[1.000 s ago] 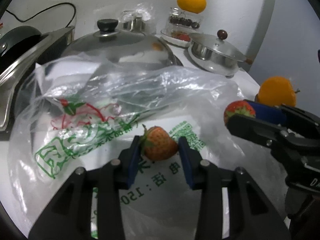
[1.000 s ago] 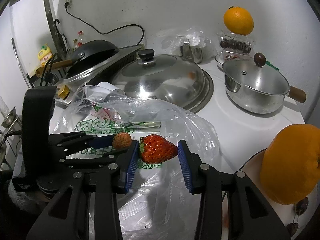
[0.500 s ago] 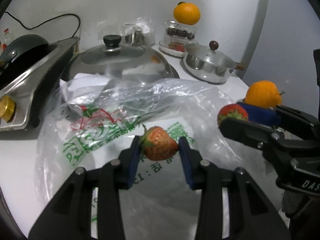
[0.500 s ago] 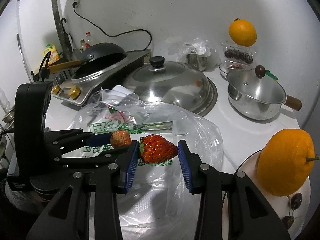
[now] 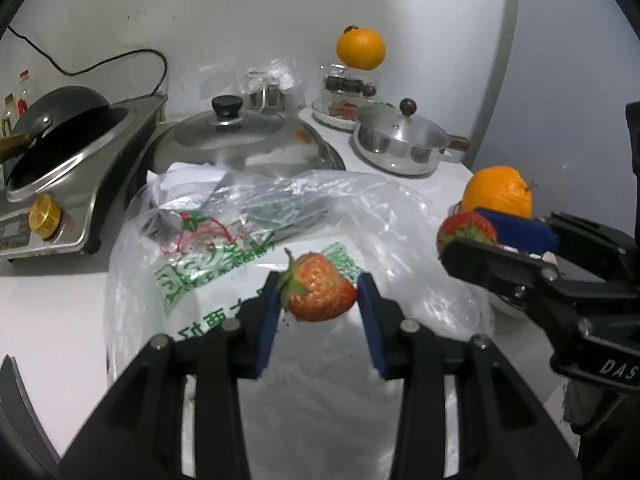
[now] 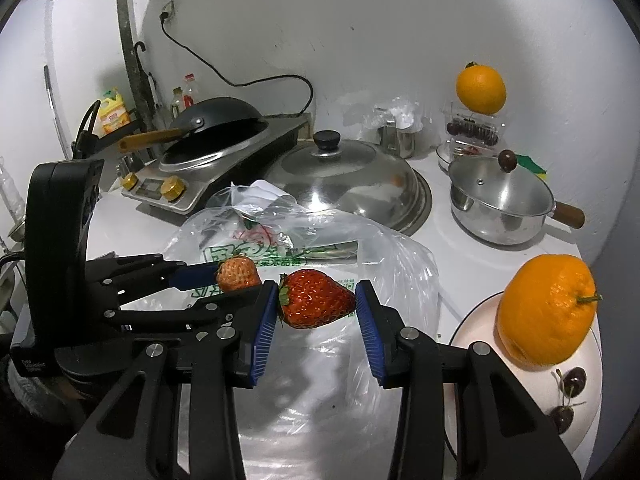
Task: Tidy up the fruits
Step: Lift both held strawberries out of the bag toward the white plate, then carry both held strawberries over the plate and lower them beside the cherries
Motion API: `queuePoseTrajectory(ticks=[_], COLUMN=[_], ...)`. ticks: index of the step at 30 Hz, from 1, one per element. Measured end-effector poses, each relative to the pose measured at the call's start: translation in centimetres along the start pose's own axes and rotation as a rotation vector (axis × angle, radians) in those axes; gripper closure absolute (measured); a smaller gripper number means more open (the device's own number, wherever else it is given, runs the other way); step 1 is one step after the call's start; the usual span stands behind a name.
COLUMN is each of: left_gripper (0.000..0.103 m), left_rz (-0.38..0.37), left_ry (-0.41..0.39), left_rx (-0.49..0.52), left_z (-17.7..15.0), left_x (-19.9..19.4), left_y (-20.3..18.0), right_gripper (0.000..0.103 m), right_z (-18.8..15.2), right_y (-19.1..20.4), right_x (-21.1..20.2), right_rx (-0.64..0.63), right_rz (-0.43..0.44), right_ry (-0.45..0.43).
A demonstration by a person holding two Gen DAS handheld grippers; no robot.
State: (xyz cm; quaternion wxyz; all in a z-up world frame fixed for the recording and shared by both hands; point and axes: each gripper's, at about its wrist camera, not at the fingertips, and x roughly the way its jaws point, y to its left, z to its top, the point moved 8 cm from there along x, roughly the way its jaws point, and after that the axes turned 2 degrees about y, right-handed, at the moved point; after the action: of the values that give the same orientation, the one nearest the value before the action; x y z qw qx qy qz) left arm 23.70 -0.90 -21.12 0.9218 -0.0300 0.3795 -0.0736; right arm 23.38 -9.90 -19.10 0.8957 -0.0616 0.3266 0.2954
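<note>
Left hand-held gripper [image 5: 318, 300] pinches a pale strawberry [image 5: 318, 294] between its blue pads, leaf cap against the left pad, tip against the right. Right hand-held gripper [image 6: 316, 300] pinches a darker red strawberry [image 6: 316, 299] the same way. Both berries are held in the air above the clear plastic bag [image 6: 320, 240] lying on the tabletop [image 6: 448, 248].

Handling, judged: the berries are light, soft and easily bruised — grip across the broad middle with little force, since the pointed tip could slip out.

Just right of the right hand-held gripper: a plate [image 6: 472, 328] with an orange [image 6: 546, 316] and dark cherries [image 6: 572, 380]. The left wrist view shows the orange [image 5: 498, 192] but not the cherries, and hardly any plate.

Farther ahead: a large domed lid [image 6: 348, 176], a small lidded pot [image 6: 500, 196], and a second orange [image 6: 480, 88] atop a clear container — seen in both views.
</note>
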Motion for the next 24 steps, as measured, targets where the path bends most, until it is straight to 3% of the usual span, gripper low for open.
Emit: queuePoseTrajectory(ticks=[24], left_gripper=[0.064], left_rz=[0.01], left_ry=[-0.048], left_rx=[0.041], left_z=[-1.0], left_x=[-4.4], left_y=[-3.7], right_gripper=[0.061], right_z=[-2.0], right_y=[-0.5], right_x=[-5.4], right_rx=[0.012], right_rz=[-0.027], right_ry=[-0.044])
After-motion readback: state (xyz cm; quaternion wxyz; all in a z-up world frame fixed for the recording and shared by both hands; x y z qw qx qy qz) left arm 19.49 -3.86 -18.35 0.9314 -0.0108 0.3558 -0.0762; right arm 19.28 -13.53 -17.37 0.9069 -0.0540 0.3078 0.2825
